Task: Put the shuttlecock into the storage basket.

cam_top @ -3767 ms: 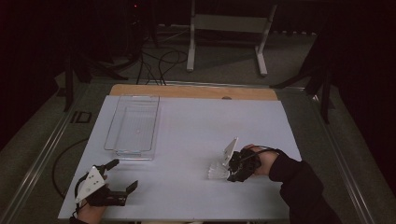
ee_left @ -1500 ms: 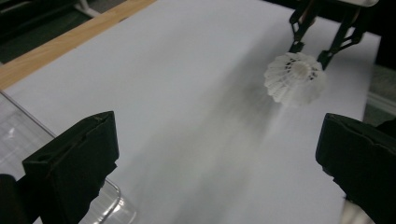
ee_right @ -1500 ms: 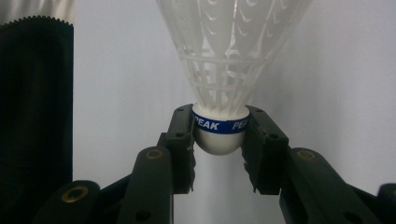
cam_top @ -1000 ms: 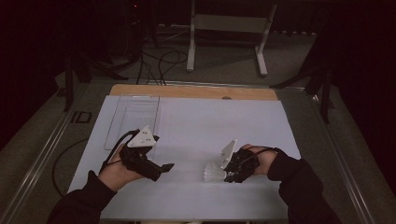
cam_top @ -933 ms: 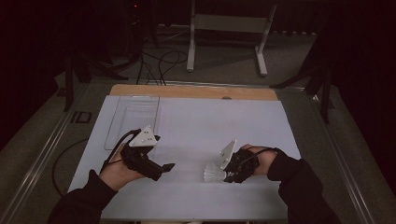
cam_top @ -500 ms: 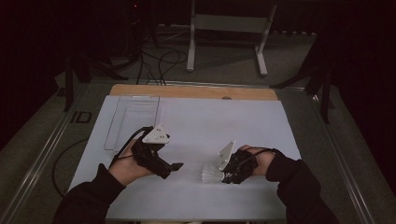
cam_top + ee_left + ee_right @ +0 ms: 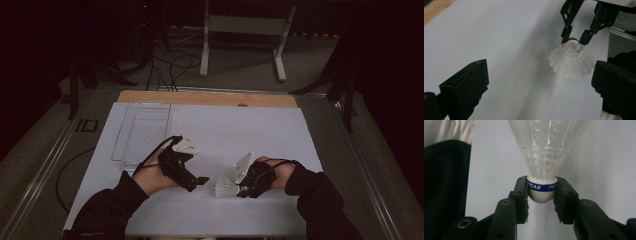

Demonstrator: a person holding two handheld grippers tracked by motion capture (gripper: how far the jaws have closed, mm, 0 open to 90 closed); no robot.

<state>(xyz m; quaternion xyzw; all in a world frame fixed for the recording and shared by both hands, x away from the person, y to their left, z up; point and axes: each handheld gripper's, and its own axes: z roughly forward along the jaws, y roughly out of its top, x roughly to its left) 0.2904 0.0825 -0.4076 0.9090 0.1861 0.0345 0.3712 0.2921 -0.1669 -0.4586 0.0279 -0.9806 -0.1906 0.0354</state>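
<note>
- The white table sheet lies bare beyond the shuttlecock, open for passage up to the wooden strip at the far edge.
- Left of the shuttlecock, the left gripper with jaws spread blocks that side; a small gap separates them.
- Right of the shuttlecock, the right gripper clamps its cork.
- Far-left of the shuttlecock stands a clear tray, well apart.
</note>
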